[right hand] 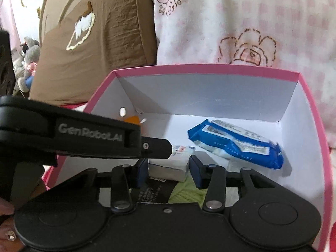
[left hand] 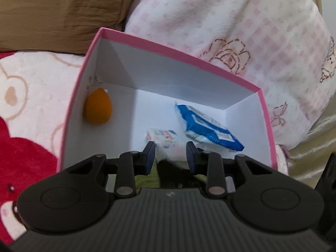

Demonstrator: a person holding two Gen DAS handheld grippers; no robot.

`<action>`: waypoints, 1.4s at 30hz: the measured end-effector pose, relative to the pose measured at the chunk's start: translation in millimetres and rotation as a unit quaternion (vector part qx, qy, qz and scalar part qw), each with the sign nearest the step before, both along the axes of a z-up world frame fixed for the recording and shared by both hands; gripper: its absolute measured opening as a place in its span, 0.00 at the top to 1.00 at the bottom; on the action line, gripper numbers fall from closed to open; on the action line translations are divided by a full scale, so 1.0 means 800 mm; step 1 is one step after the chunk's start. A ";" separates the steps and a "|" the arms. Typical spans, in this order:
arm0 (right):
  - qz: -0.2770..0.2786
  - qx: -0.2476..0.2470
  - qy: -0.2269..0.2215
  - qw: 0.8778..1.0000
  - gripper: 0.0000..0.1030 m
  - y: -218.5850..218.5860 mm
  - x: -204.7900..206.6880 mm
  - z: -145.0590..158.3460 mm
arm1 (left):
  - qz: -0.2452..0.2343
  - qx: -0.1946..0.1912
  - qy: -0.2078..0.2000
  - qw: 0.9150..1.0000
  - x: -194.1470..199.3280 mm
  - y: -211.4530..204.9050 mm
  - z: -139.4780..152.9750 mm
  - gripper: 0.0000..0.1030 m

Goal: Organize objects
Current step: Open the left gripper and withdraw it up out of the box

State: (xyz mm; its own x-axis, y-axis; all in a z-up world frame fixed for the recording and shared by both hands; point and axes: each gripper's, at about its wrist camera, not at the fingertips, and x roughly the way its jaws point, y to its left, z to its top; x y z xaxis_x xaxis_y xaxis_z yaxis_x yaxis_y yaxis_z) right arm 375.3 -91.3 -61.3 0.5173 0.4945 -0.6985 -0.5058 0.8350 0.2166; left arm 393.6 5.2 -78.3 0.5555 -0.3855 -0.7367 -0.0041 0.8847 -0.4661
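Observation:
A pink box (left hand: 178, 52) (right hand: 210, 68) with a white inside holds an orange egg-shaped sponge (left hand: 98, 109) (right hand: 132, 119) by its left wall. A blue wipes pack (left hand: 208, 128) (right hand: 235, 145) lies at its right. My left gripper (left hand: 171, 153) (right hand: 166, 147) reaches in from the left, shut on the near end of a small white tissue pack (left hand: 161, 138) (right hand: 168, 168). My right gripper (right hand: 169, 163) straddles the same pack, which fills its gap. I cannot tell if its pads press. Green yarn (left hand: 145, 177) (right hand: 187, 193) with a black label lies under both.
The box sits on a red and cream bear blanket (left hand: 21, 147). Behind it are a brown pillow (left hand: 63, 10) (right hand: 94, 52) and a pink checked quilt (left hand: 231, 21) (right hand: 252, 21). Part of a hand (right hand: 8, 231) shows at the lower left of the right wrist view.

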 end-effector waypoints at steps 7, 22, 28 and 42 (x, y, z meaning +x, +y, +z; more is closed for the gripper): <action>0.041 -0.021 -0.017 0.999 0.42 -0.005 -0.027 0.020 | 0.020 0.017 -0.005 1.000 -0.017 0.020 0.017 0.71; 0.002 0.005 -0.025 1.000 0.36 -0.064 -0.100 0.078 | -0.014 0.072 -0.012 0.997 -0.098 0.037 0.087 0.59; -0.029 -0.022 -0.041 0.999 0.09 -0.064 -0.113 0.095 | -0.025 0.083 -0.015 0.996 -0.124 0.031 0.115 0.45; 0.006 -0.045 -0.031 0.998 0.08 -0.079 -0.171 0.145 | -0.056 0.112 -0.020 0.992 -0.194 0.021 0.162 0.13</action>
